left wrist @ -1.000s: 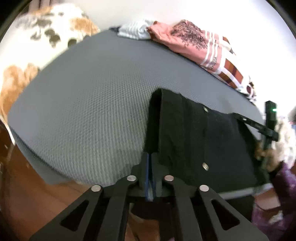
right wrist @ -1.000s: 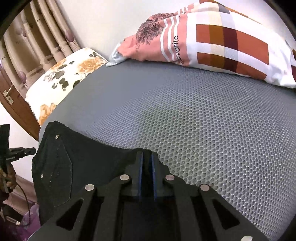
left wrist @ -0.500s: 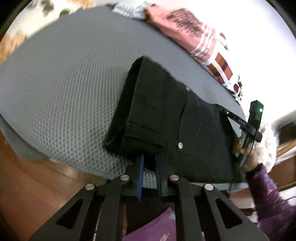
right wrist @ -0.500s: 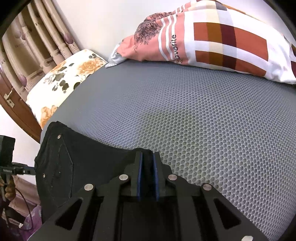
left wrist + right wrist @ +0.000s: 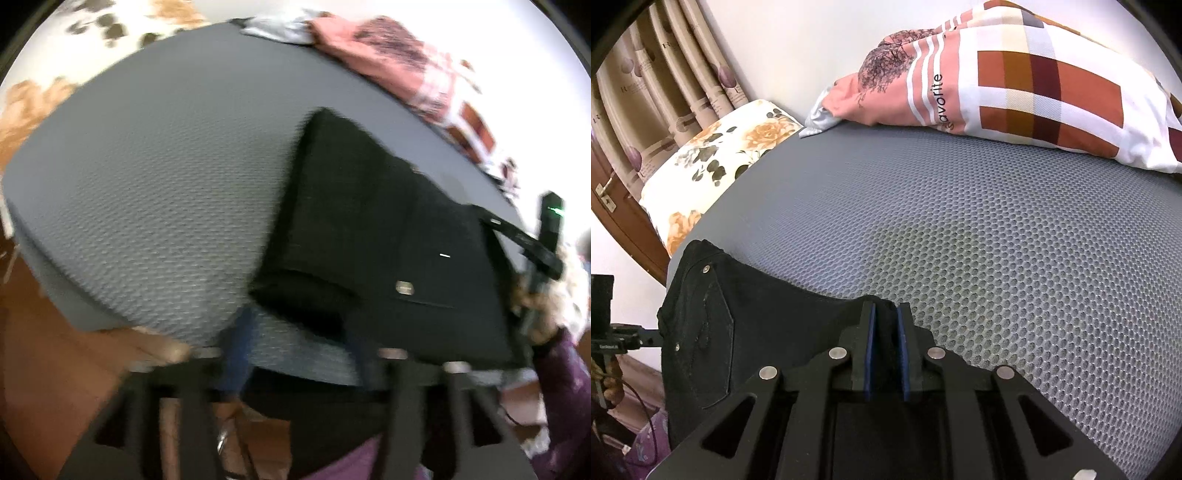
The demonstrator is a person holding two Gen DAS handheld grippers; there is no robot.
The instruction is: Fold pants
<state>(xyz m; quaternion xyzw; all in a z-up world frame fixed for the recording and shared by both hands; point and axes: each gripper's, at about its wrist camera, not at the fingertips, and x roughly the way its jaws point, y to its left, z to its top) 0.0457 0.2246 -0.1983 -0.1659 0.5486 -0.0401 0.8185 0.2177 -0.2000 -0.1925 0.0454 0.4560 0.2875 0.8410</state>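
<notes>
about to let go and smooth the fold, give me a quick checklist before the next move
1. Left gripper open and off the cloth: ok, fingers spread wide, nothing between them.
2. Right gripper released: not ok, blue pads sit close with black cloth between them.
3. Folded black denim pants flat on the grey mesh mattress: ok.
4. Fold edges aligned: cannot tell, left view is blurred.
5. Patterned pink pillow apart from the pants: ok.
</notes>
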